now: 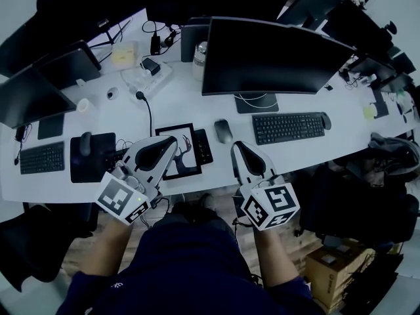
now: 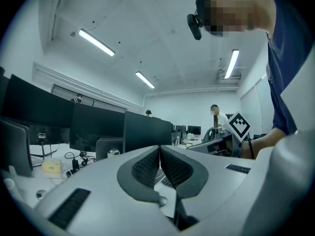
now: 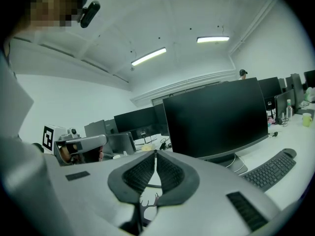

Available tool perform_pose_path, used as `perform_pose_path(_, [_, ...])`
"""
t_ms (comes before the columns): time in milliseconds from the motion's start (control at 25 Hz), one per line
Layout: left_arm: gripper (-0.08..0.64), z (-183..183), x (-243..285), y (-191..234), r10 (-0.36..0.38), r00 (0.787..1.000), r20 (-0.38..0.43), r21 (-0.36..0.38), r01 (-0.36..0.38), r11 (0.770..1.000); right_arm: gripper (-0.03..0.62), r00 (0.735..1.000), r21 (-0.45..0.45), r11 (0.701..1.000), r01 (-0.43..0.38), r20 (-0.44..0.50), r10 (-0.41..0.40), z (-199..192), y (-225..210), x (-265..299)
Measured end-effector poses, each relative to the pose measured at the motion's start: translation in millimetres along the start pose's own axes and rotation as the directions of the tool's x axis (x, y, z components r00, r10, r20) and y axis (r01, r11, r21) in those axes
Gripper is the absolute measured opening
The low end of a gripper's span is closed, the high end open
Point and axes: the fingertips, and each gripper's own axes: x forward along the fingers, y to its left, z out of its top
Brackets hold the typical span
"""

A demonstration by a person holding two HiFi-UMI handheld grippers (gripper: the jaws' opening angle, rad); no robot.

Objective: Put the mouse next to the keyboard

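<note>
A grey mouse (image 1: 223, 130) lies on the white desk (image 1: 197, 104), a little to the left of the black keyboard (image 1: 289, 127), in front of the big monitor (image 1: 275, 58). My right gripper (image 1: 236, 145) hovers just in front of the mouse and slightly right of it, jaws shut with nothing between them. My left gripper (image 1: 173, 141) hangs over a black-framed picture (image 1: 182, 151), also shut and empty. In the right gripper view, the closed tips (image 3: 155, 153) point at the monitor (image 3: 216, 117), with the keyboard (image 3: 273, 168) at the right. The left gripper's (image 2: 159, 147) pads meet.
A second mouse (image 1: 326, 120) sits at the keyboard's right end. To the left are another keyboard (image 1: 42, 157) and a black pad (image 1: 92, 157) carrying a dark mouse (image 1: 85, 143). Cables, a charger and small items lie at the back. The desk's front edge is below my grippers.
</note>
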Motion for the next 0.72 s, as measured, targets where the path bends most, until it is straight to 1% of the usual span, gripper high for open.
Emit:
perform_pose_path(160, [0.034, 2, -1, -3, -0.009, 1.0, 0.005, 0.004, 0.009, 1.0, 0.005, 1.0, 0.005, 1.0, -0.001, 0.017, 0.001, 4, 4, -4])
perform_pose_path(360, [0.034, 4, -3, -7, -0.018, 1.0, 0.007, 0.008, 0.018, 1.0, 0.005, 0.999, 0.019, 1.0, -0.024, 0.037, 0.023, 9, 10, -9])
perform_pose_path(480, [0.032, 4, -4, -8, -0.021, 1.0, 0.007, 0.007, 0.021, 1.0, 0.003, 0.999, 0.04, 0.999, -0.03, 0.038, 0.028, 9, 11, -10])
perform_pose_path(720, [0.032, 2, -5, -9, -0.024, 1.0, 0.005, 0.006, 0.024, 1.0, 0.003, 0.998, 0.05, 0.998, -0.043, 0.039, 0.041, 9, 13, -9])
